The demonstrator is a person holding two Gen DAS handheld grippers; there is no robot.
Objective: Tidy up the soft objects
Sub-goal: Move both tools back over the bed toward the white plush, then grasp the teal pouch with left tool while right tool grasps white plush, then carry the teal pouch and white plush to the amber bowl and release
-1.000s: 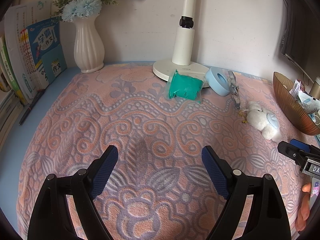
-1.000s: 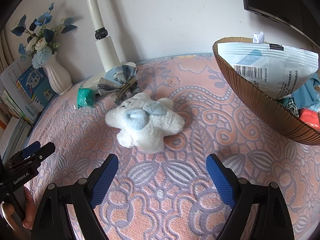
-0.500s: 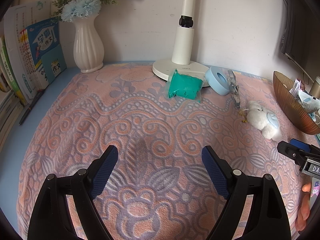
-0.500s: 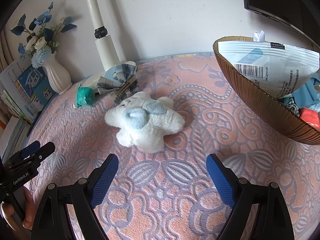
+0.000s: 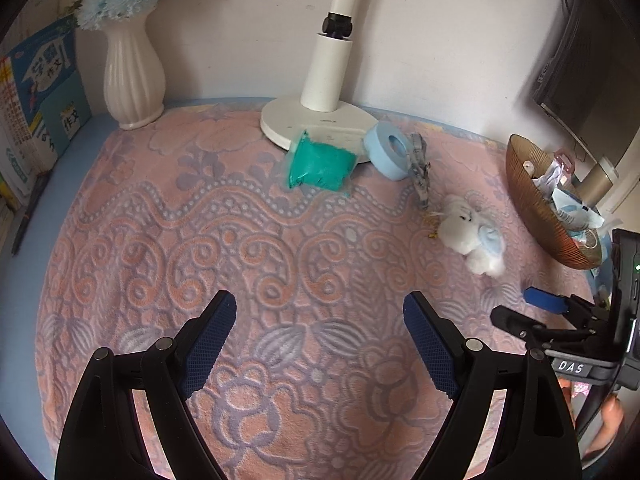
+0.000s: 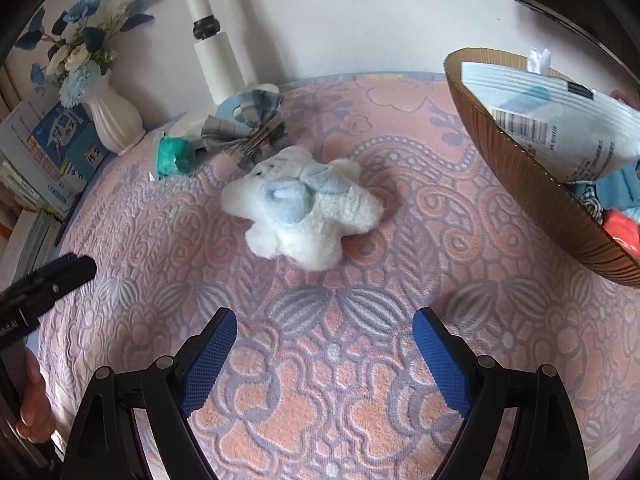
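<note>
Both tools hover over a counter covered by a pink and lilac patterned cloth (image 5: pixel 240 240). The left tool (image 5: pixel 320 340) stands wide, with nothing between its blue pads, only bare cloth below. The right tool (image 6: pixel 324 352) is also spread wide and empty; it points down at the cloth just short of a white and pale blue plush toy (image 6: pixel 300 208), which lies flat on the cloth ahead of it.

Behind the toy lies a plaid bow hair clip (image 6: pixel 248 132), and just beside that a blue tape roll (image 5: pixel 390 154) and a green packet (image 5: pixel 320 164), the packet leaning on the base of a white lamp (image 5: pixel 320 100). A brown ribbed bowl (image 6: pixel 520 184) sits to the right of the toy, apart from it, holding a white printed bag (image 6: pixel 560 128) and other bits of cloth. A white vase (image 5: pixel 134 72) with blue flowers and some books (image 5: pixel 44 88) stand at the far left by the wall.
</note>
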